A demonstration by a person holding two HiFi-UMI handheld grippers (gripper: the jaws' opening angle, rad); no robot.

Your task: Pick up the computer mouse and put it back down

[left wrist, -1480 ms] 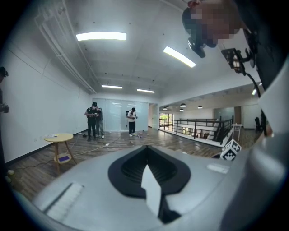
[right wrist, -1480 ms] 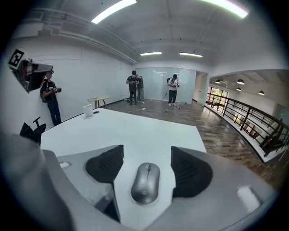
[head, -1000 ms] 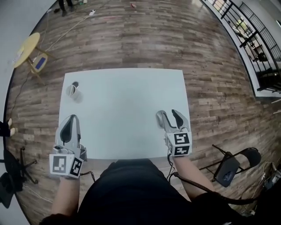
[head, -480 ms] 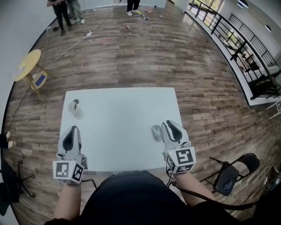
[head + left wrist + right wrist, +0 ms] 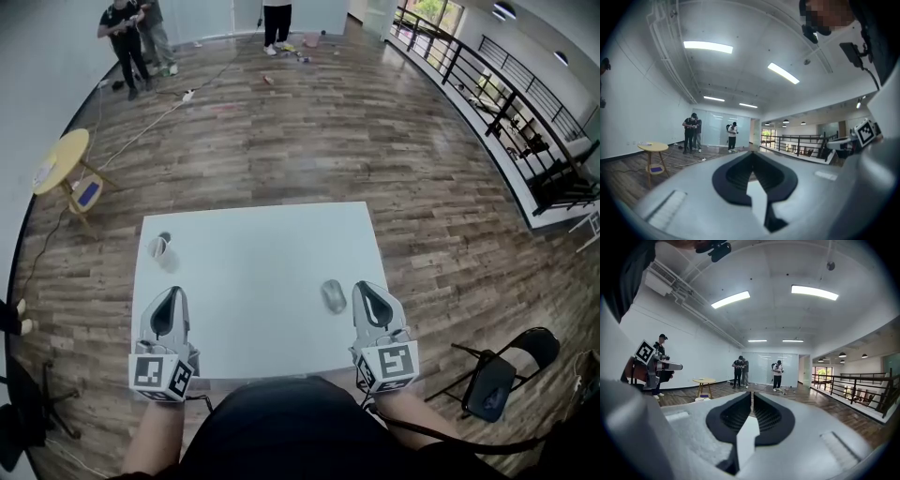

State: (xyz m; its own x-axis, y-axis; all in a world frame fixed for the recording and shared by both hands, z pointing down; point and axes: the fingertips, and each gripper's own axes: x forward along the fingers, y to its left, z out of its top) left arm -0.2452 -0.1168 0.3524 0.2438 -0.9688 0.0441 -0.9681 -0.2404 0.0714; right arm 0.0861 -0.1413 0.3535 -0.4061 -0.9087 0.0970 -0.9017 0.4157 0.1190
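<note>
Nearest to the camera, the person's dark top fills the bottom of the head view, with both forearms reaching out over the near edge of the white table [image 5: 253, 262]. The left gripper [image 5: 172, 293] hovers at the near left corner; in its own view its jaws are pressed together along one line, gripping nothing. The right gripper [image 5: 367, 286] is held at the near right side of the table. Its jaws have just been closing and now meet with only a hairline slit between them, and they hold nothing.

The computer mouse [image 5: 334, 295] lies flat on the table just beside the right gripper, on its inner side and outside the jaws. A narrow strip of tabletop shows between the two.

Further across, a small cup [image 5: 161, 250] stands near the far left corner, well apart from the mouse and from both grippers. Beside the table on the right, a black folding chair [image 5: 502, 367] stands on the wooden plank floor [image 5: 309, 141].

Beyond the table on the left stands a round yellow side table [image 5: 61, 161] with a small blue item on its lower shelf. A cable [image 5: 159, 108] trails across the planks. At the far end of the room several people [image 5: 127, 37] stand close together by a pale wall. A black railing [image 5: 487, 94] curves along the right side.
</note>
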